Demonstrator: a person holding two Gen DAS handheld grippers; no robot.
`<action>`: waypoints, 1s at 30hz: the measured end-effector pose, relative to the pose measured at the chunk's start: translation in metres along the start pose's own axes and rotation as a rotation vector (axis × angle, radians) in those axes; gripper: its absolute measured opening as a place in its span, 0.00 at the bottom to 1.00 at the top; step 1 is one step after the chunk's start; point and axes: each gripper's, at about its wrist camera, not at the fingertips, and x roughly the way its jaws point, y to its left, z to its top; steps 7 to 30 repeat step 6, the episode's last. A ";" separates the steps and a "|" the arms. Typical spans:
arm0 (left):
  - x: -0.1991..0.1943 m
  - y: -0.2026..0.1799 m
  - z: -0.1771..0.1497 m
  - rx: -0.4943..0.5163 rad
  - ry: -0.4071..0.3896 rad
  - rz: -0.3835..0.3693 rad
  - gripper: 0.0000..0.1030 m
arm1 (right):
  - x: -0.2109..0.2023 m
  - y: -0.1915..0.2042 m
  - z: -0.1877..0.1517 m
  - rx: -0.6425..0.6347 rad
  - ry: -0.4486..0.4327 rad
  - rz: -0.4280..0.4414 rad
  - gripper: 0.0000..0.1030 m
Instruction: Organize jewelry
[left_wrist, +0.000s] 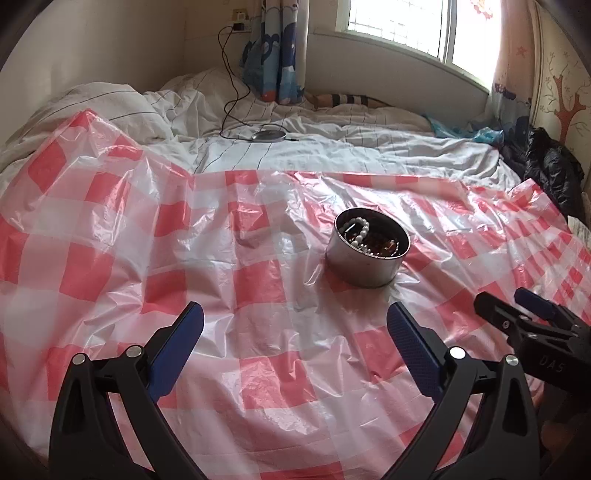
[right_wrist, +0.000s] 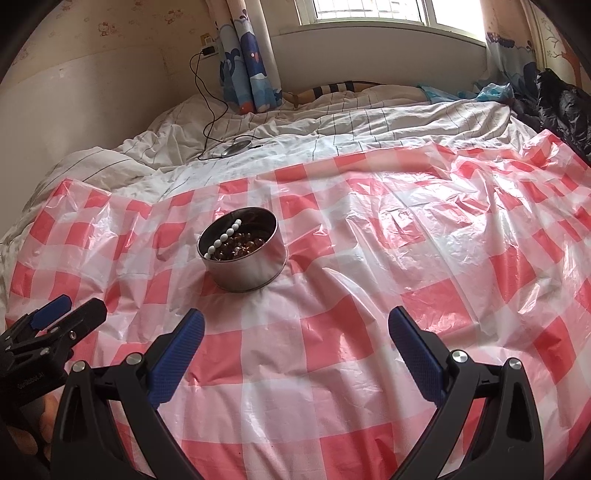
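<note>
A round metal tin (left_wrist: 364, 271) (right_wrist: 255, 273) stands on the red-and-white checked plastic sheet. Inside it lie a white bead string (left_wrist: 360, 230) (right_wrist: 223, 238) and a heap of brown beads (right_wrist: 240, 249). My left gripper (left_wrist: 295, 325) is open with nothing between its fingers, hovering above the sheet short of the tin and a little to its left. My right gripper (right_wrist: 295, 326) is also open and holds nothing, short of the tin and to its right. Each gripper shows at the edge of the other's view, the right gripper (left_wrist: 517, 306) and the left gripper (right_wrist: 70, 306).
The checked sheet (left_wrist: 258, 280) (right_wrist: 406, 258) covers a bed with rumpled white striped bedding (left_wrist: 332, 147). A round grey device (left_wrist: 269, 135) (right_wrist: 236, 147) on a black cable lies behind the sheet. A dark jacket (left_wrist: 554, 173) sits at the far right, with curtains and a window behind.
</note>
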 end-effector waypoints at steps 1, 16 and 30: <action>0.004 0.000 0.000 0.003 0.021 0.021 0.93 | 0.000 -0.001 0.000 0.001 0.000 -0.004 0.93; 0.019 0.001 -0.004 0.031 0.098 0.088 0.93 | 0.004 -0.001 0.000 0.002 0.016 -0.020 0.93; 0.019 0.001 -0.004 0.031 0.098 0.088 0.93 | 0.004 -0.001 0.000 0.002 0.016 -0.020 0.93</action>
